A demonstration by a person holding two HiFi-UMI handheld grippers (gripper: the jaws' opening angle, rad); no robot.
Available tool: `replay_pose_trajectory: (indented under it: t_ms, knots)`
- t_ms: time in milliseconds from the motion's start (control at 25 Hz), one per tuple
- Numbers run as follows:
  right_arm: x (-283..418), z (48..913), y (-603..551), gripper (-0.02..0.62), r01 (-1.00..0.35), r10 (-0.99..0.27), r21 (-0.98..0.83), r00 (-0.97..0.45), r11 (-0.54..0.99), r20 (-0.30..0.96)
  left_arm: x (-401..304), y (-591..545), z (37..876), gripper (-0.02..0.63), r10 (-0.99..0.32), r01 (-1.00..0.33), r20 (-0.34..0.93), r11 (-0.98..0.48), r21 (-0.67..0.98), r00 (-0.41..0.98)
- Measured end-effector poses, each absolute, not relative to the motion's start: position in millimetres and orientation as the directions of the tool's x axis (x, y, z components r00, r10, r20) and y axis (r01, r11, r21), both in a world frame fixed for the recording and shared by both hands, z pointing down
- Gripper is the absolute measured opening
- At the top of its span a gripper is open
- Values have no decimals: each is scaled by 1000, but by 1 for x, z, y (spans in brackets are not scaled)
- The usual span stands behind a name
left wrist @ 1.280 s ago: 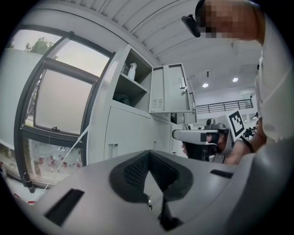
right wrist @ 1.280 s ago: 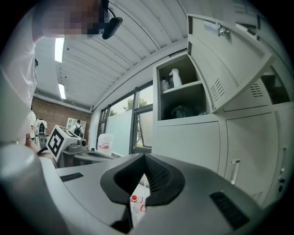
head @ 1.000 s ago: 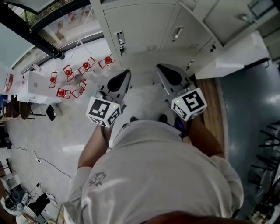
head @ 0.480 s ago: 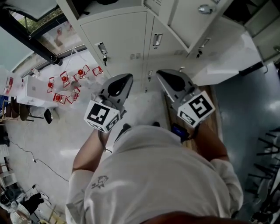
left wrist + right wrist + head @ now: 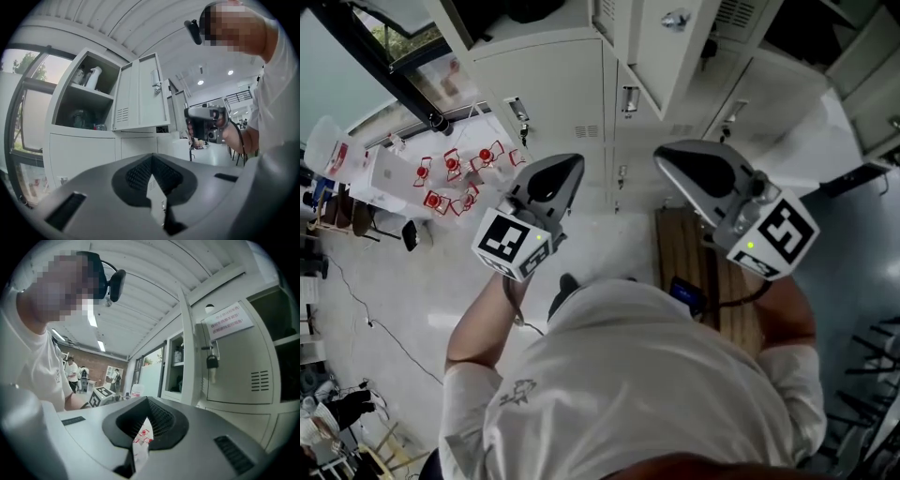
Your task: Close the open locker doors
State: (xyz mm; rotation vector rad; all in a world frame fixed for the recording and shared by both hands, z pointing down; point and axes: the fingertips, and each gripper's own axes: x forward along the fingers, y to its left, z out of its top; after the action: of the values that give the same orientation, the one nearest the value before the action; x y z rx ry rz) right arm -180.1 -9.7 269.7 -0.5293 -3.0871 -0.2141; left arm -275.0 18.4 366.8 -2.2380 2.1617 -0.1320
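Note:
A bank of white lockers (image 5: 572,84) stands in front of me. One door (image 5: 666,42) hangs open at the top of the head view. The left gripper view shows an open locker (image 5: 82,101) holding a spray bottle (image 5: 93,77), its door (image 5: 140,93) swung out. In the right gripper view an open door (image 5: 187,348) stands edge-on beside a shut door with a padlock (image 5: 212,363). My left gripper (image 5: 567,169) (image 5: 154,187) and right gripper (image 5: 675,159) (image 5: 143,427) are both shut and hold nothing. They are raised short of the lockers and touch nothing.
A wooden bench (image 5: 675,258) lies on the floor under my right arm. Red chairs and white tables (image 5: 450,178) stand at the left by a window. A paper notice (image 5: 227,320) hangs on the padlocked door. People (image 5: 72,371) stand far behind.
Both grippers have risen towards the lockers, the right one also swinging to the right. The open upper door has come into the head view.

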Motion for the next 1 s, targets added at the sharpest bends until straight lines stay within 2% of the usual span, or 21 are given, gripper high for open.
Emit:
replay_pose_trajectory:
  t_ms: [280, 680, 880, 1000]
  knots:
    - [-160, 208, -37, 0, 489, 489, 108, -872, 865, 27, -267, 6, 348, -2, -999, -994, 36, -13, -111, 9]
    - [-175, 129, -79, 3, 511, 516, 96, -856, 854, -39, -269, -4, 328, -2, -1000, -991, 10, 19, -130, -21]
    - [-189, 100, -84, 82, 545, 554, 134, -831, 828, -43, -269, -6, 320, -2, -999, -989, 2, 32, -145, -32]
    - [-200, 91, -91, 101, 558, 567, 137, -823, 818, -36, -270, -5, 322, -2, -999, -989, 4, 40, -144, -41]
